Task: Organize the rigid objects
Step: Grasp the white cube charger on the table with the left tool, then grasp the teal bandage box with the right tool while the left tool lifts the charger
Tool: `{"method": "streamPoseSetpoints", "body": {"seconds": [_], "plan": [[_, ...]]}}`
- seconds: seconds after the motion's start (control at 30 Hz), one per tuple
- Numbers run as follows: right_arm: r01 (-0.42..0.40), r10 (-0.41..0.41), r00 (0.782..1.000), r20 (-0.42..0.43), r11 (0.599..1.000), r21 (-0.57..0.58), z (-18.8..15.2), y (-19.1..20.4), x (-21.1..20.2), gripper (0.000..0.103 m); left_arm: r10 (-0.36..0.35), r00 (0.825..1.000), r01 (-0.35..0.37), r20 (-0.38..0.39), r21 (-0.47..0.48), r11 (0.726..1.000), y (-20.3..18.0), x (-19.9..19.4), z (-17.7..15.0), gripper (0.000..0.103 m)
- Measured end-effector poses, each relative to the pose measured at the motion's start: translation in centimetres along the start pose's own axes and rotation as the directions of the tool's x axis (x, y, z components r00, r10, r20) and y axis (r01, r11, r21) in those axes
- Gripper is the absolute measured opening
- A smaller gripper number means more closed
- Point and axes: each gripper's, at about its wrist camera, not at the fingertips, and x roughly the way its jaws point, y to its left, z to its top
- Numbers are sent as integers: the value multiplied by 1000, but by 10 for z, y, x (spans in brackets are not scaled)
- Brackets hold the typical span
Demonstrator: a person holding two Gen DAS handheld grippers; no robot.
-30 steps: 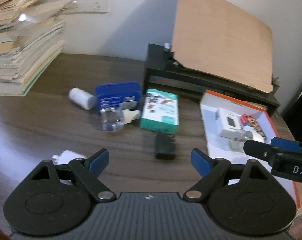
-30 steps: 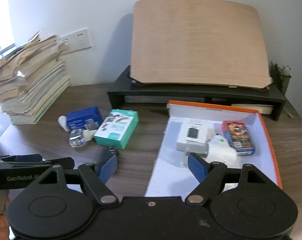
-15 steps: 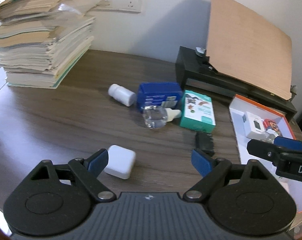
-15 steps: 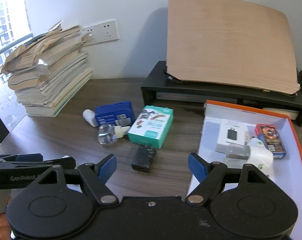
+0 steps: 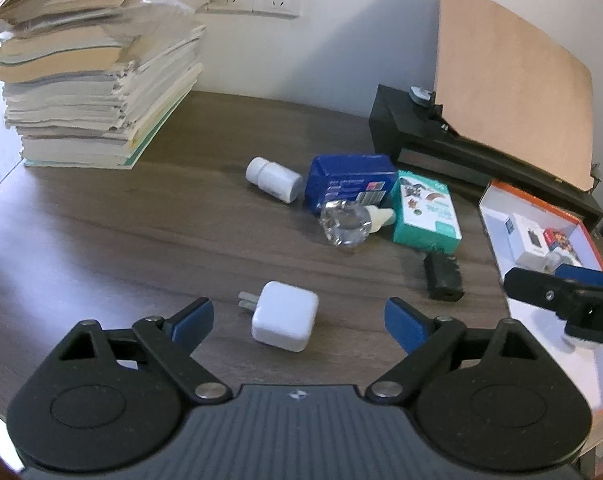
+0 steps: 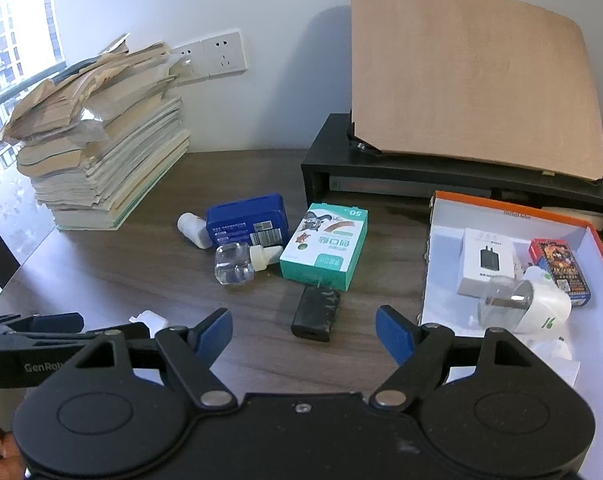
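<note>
Lining up my left gripper [image 5: 299, 316], jaws opening and empty, on the white charger [image 5: 284, 316] nearest the orange box [image 5: 541, 204]; right gripper [image 6: 303, 332] released; next: straddle, clench, carry boxward

Off to my left a tall stack of worn papers and books [image 6: 101, 152] sits on the dark wood-grain table [image 5: 121, 240]. White double wall socket [image 6: 213, 58] behind it. Ahead, a tan wooden board [image 6: 473, 80] leans on a black monitor riser [image 6: 381, 176].
</note>
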Motion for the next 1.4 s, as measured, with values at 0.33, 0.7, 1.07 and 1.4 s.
{"method": "streamPoseSetpoints", "body": {"seconds": [0.33,0.7,1.07,1.4], "plan": [[35,-34,999,-19,998,44,-10,1,6,94,-5,1000,5,-2,66,998,12,21,-11,95],[93,-91,995,-31,991,92,-16,-4,9,94,-40,999,42,-18,116,992,14,44,-17,97],[118,-114,992,-47,988,100,-11,-1,26,94,-95,995,94,-6,191,977,17,55,-19,45],[117,-113,992,-53,990,78,3,5,48,94,-117,993,110,19,209,972,19,60,-12,42]]}}
